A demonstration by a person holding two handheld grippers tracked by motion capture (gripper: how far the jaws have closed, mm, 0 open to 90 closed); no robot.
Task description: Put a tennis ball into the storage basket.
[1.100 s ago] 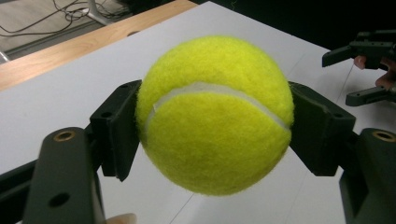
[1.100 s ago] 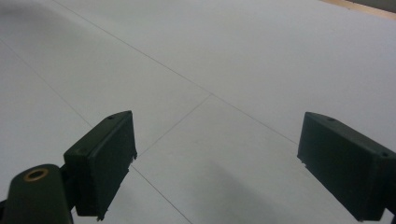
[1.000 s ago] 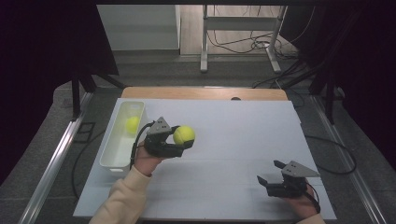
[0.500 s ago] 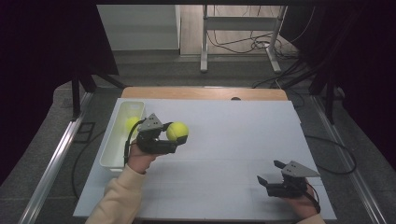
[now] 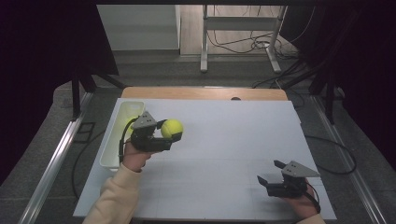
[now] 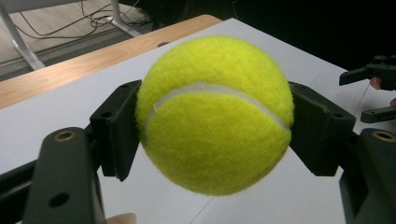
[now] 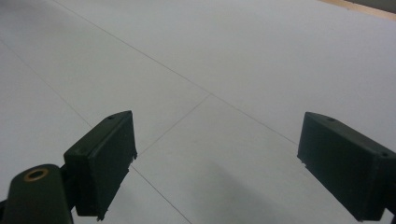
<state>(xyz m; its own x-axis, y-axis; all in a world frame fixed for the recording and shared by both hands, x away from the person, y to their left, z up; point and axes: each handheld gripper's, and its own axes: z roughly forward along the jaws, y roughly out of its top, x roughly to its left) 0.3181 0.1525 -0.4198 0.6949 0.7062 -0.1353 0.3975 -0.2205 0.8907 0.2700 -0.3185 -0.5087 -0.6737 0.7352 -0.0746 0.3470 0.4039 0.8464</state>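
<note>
Gripping tennis ball (image 6: 215,114), seam level

A bright yellow tennis ball (image 6: 215,114) sits close to the camera, its white curved seam running across the middle. The left gripper (image 6: 212,126) clamps it from both sides, one black pad pressed against each flank, and the ball hangs clear above the white table (image 6: 60,107). A strip of wooden edge (image 6: 93,56) runs along the table's far side. At the right border, the other gripper (image 6: 373,93) shows small, its jaws apart
</note>
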